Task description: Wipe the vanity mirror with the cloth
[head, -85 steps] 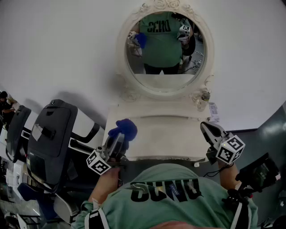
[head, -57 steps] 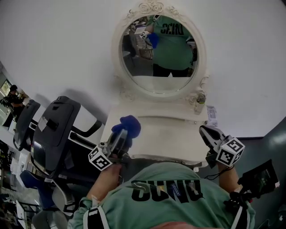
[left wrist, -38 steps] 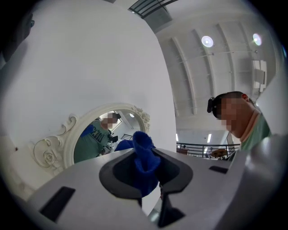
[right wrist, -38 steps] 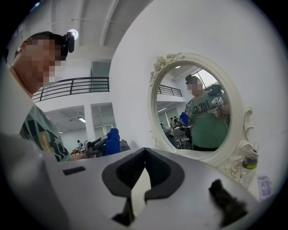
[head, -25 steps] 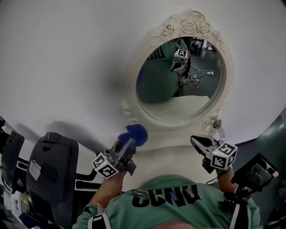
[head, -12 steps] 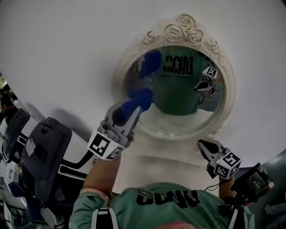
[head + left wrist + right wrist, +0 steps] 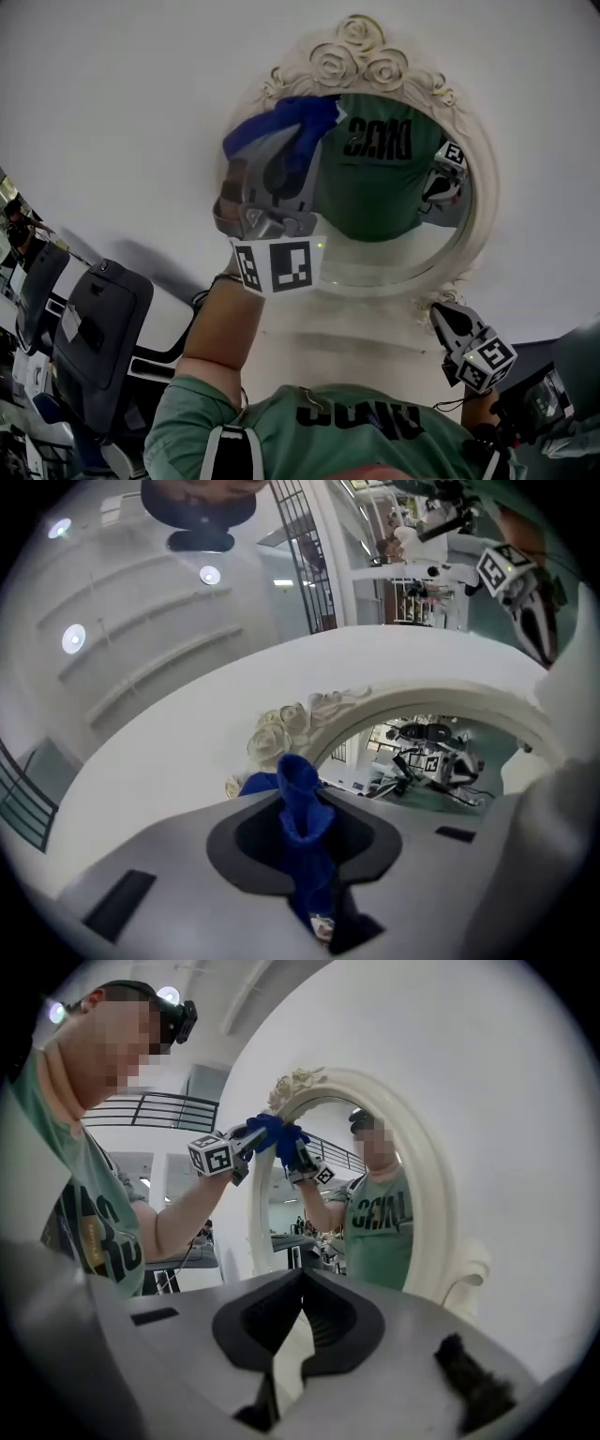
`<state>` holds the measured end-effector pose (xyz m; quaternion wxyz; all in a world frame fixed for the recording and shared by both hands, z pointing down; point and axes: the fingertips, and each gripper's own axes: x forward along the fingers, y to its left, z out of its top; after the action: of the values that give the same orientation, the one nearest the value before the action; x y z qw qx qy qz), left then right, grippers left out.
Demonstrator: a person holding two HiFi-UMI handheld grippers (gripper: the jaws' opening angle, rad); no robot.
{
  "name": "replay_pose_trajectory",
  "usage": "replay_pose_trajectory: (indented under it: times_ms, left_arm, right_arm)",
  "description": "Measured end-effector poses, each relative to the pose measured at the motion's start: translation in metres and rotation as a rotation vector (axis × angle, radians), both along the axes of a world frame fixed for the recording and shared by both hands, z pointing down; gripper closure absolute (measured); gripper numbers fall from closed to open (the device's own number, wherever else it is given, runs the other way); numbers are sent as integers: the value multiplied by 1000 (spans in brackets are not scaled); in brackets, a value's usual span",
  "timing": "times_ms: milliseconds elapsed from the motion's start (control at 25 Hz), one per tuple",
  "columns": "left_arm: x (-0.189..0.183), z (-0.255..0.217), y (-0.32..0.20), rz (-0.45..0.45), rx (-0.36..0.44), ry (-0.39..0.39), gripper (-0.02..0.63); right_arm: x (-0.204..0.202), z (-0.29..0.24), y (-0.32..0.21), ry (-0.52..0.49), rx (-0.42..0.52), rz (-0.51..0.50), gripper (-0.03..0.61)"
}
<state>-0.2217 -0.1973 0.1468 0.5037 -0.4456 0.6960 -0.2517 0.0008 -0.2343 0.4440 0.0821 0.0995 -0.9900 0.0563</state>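
Left gripper view: the left gripper (image 7: 305, 825) is clamped on the blue cloth (image 7: 300, 794). The cloth's bunched end juts past the jaw tips onto the upper left edge of the vanity mirror (image 7: 441, 752), just under its rose-carved frame (image 7: 281, 728). The mirror lies uncovered to the right and below. The right gripper (image 7: 450, 321), jaws together and empty, hangs beyond the frame's lower right edge, well apart.

Head view dim, underexposed. Gripper views bright, heavy fisheye; ceiling spots (image 7: 73, 639) glare up-left of left claw (image 7: 302, 794).
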Motion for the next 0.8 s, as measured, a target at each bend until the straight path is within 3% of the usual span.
replay_pose_trajectory:
  times_ms: [200,440,800]
  left_arm:
    - [1,-2,-23,-19,-9,10,525]
    - [31,-5,-55,15,-18,-11,525]
    - [108,13,-100,80,-102,-161,531]
  right_arm:
    - [12,6,-10,-3,-6,34,566]
    - [18,13,-20,3,-22,36,566]
    - [22,24,-25,-14,-43,35,566]
